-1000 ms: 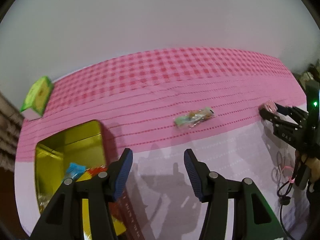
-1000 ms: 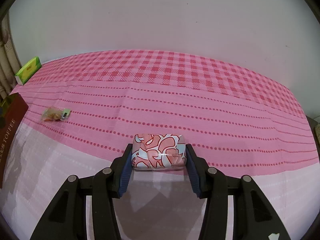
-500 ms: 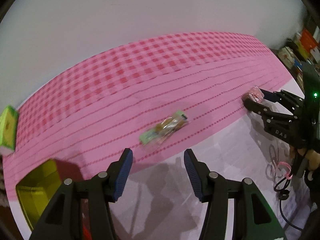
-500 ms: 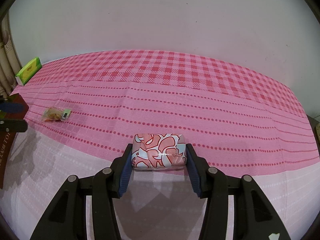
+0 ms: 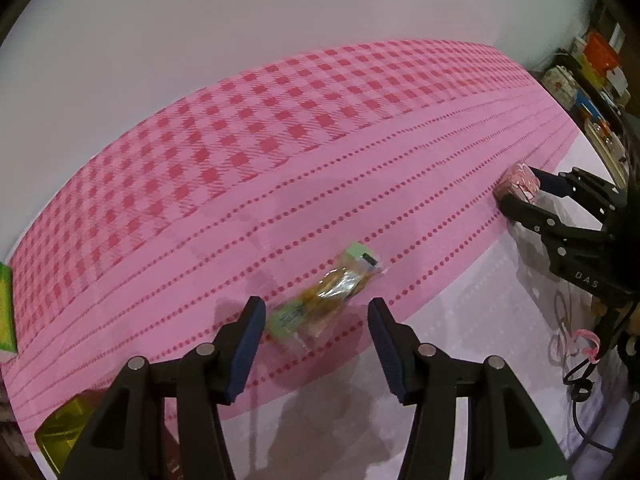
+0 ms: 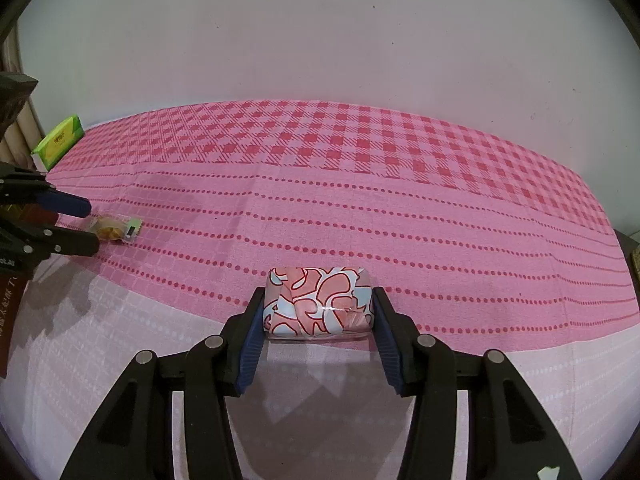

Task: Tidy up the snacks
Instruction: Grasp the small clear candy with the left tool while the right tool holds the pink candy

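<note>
A clear snack packet (image 5: 324,300) with green ends lies slanted on the pink cloth. My left gripper (image 5: 316,340) hangs just over it, open, its near end between the fingertips with neither pad touching. The right wrist view shows the same packet (image 6: 116,230) beside the left gripper (image 6: 86,226) at the far left. My right gripper (image 6: 318,308) is shut on a pink, white and blue patterned packet (image 6: 318,300), which rests on the cloth. From the left wrist view that packet (image 5: 520,176) sits in the right gripper (image 5: 524,194) at the far right.
A gold tin (image 5: 60,428) shows its corner at the bottom left. A green box (image 6: 60,142) lies at the cloth's far left by the wall. A brown toffee box (image 6: 8,320) is at the left edge. Shelves with clutter (image 5: 592,64) stand past the table's right end.
My left gripper has swung right and down, from above the gold tin to over the clear packet; the tin has slid to the picture's corner. The right gripper and its packet have stayed put.
</note>
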